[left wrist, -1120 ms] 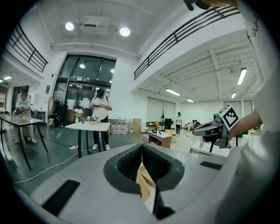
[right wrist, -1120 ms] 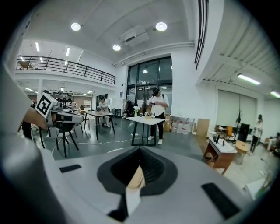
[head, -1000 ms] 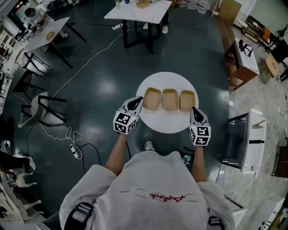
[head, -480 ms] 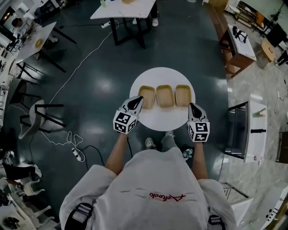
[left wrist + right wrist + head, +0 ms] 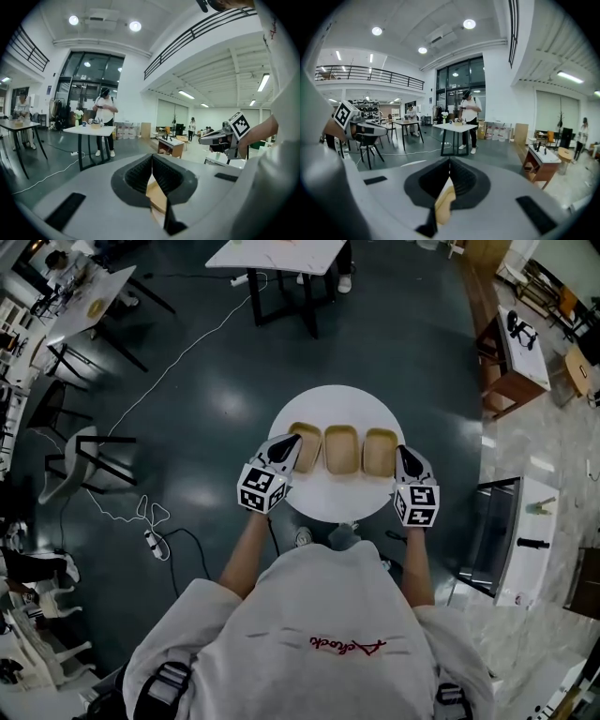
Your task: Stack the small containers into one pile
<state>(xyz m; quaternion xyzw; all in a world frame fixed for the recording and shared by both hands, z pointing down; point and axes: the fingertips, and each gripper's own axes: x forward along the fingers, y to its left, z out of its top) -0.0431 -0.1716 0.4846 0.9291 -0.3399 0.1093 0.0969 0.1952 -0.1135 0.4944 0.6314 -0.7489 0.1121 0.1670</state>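
Step in hand, as we judge it: the approach for a first pick, with nothing stacked yet.

- Both tools must part their jaws before they meet a rim. Left tool point(image 5: 287, 446) and right tool point(image 5: 404, 457) are each pinched together on nothing. In each gripper view we see only tan container wall below the closed pads.
- We would take an end container by its thin side rim, lift it clear, then lower it square into its neighbour so it nests rather than tilts.
- The light trays may skate on the smooth counter point(image 5: 337, 501), so steady the receiving one with the other tool.

Pose:

- Forearms point(image 5: 246, 551) reach ahead, spread wide, with the tools pointing away and slightly down on either side of the row.
- The left tip lies at the left container point(image 5: 306, 448) rim, though contact is unclear. The right tip is just beside the right container point(image 5: 380, 452).
- The middle container point(image 5: 341, 448) sits between them, so the three stand side by side across the counter.
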